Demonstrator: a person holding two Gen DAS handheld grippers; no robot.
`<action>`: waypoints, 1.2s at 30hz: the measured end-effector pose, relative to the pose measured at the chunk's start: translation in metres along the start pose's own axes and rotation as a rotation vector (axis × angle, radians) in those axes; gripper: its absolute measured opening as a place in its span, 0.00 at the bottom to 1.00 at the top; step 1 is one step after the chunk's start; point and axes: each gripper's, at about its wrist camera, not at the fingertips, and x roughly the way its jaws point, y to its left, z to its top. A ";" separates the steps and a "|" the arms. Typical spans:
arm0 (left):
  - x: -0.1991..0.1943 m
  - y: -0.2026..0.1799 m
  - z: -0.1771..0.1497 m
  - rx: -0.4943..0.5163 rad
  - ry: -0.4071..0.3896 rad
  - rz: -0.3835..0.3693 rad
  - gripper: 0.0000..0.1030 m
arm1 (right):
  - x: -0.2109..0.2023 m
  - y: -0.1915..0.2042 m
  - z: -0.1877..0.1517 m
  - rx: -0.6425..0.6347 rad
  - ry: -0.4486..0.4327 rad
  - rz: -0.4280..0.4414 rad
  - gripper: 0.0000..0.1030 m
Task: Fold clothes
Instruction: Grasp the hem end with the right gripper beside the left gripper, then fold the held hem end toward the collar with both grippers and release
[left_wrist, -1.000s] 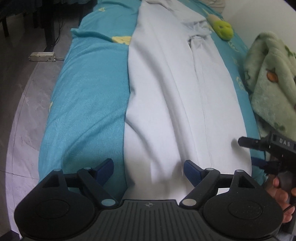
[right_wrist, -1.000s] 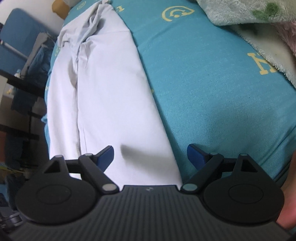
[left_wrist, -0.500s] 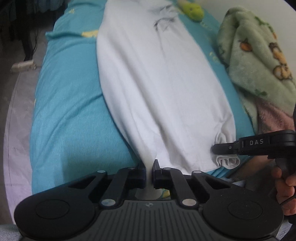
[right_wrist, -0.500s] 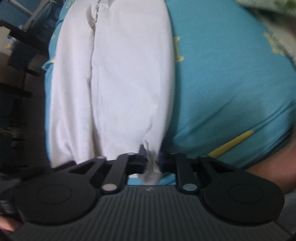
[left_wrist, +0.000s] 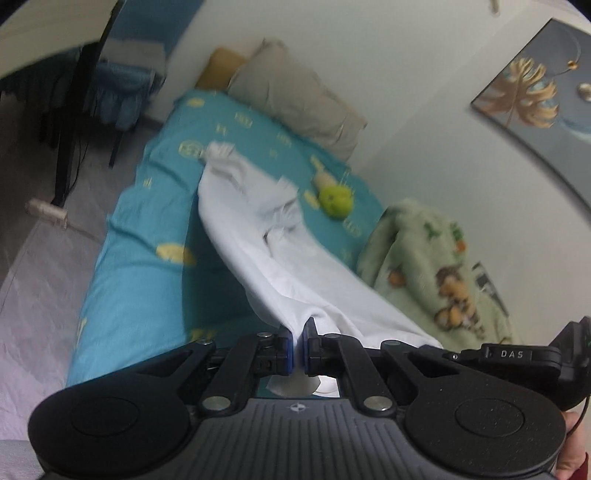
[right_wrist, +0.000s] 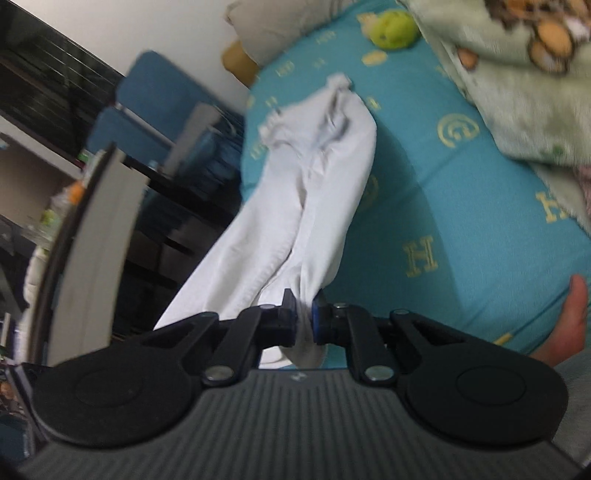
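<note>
A long white garment (left_wrist: 258, 236) stretches from both grippers up the teal bed (left_wrist: 140, 295); its far end still rests on the sheet. My left gripper (left_wrist: 299, 343) is shut on the garment's near left corner and holds it lifted above the bed. My right gripper (right_wrist: 303, 321) is shut on the near right corner of the same garment (right_wrist: 314, 192), also lifted. The right gripper's body (left_wrist: 517, 354) shows at the right edge of the left wrist view.
A green plush toy (left_wrist: 334, 197) lies on the bed beyond the garment. A green fleece blanket (left_wrist: 436, 266) is heaped at the bed's right side by the wall. Pillows (left_wrist: 295, 96) sit at the head. A power strip (left_wrist: 46, 212) lies on the floor at left.
Both grippers went from open over the flat garment to shut on its near corners, then rose, lifting the near end off the bed.
</note>
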 end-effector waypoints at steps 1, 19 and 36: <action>-0.010 -0.009 0.005 -0.001 -0.022 -0.017 0.05 | -0.007 0.005 0.007 -0.003 -0.021 0.016 0.11; -0.085 -0.094 -0.034 0.071 -0.098 -0.056 0.05 | -0.091 -0.003 -0.009 -0.027 -0.128 0.092 0.11; 0.100 -0.023 0.034 0.112 -0.091 0.118 0.05 | 0.077 -0.037 0.087 0.028 -0.031 0.003 0.11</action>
